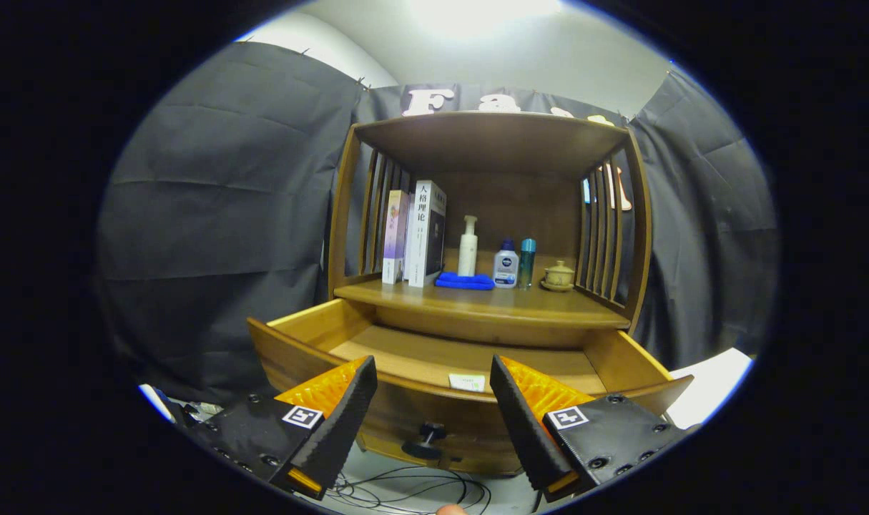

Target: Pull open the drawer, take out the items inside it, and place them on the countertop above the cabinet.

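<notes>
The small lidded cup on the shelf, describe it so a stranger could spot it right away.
Look at the wooden cabinet above the open drawer. Its countertop holds a row of items; the lidded cup ends it, beyond the teal bottle. It alone is squat, tan and on a saucer.

1. The hand-held gripper has its fingers spread wide apart, holding nothing, just in front of the drawer.
2. The drawer stands pulled out of the wooden cabinet; its dark knob shows on the front panel between the fingers.
3. A small white item lies inside the drawer, against the front wall.
4. On the tabletop above the drawer, two books stand upright by the left slats.
5. To their right lie a folded blue cloth, a white pump bottle, a small white bottle, a teal bottle and a lidded cup.
6. Cables lie on the floor below the drawer.
</notes>
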`<state>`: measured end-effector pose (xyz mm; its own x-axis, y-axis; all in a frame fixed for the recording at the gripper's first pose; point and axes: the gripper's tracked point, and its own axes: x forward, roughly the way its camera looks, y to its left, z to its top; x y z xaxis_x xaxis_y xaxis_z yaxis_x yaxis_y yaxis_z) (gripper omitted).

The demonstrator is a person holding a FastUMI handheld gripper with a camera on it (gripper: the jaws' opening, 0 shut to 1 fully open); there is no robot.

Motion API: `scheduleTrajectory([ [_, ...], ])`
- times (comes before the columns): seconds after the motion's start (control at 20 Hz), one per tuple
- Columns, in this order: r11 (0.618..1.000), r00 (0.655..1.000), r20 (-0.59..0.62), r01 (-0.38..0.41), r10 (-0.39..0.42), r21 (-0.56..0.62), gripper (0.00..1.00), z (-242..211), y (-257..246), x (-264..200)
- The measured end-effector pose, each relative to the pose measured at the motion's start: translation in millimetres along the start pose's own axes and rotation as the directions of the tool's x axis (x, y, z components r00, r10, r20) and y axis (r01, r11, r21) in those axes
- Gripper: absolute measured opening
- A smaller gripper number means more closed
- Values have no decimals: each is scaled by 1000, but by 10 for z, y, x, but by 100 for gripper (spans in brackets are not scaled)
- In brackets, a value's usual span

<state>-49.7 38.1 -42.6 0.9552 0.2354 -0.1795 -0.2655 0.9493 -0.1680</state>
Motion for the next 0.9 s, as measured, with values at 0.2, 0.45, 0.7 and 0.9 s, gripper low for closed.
scheduleTrajectory([
  [0.2, 999, 995, -89, -41, 40, -3, 98, 117, -79, 205],
  [0.45, 994, 976, -191, -106, 103, -8, 98, 219, -147, 537],
  [0.7, 982, 927, -329, -190, 181, 4, 99, 220, -225, 866],
  [0.9, 975, 872, -448, -223, 197, -6, 98, 87, -344, 1114],
])
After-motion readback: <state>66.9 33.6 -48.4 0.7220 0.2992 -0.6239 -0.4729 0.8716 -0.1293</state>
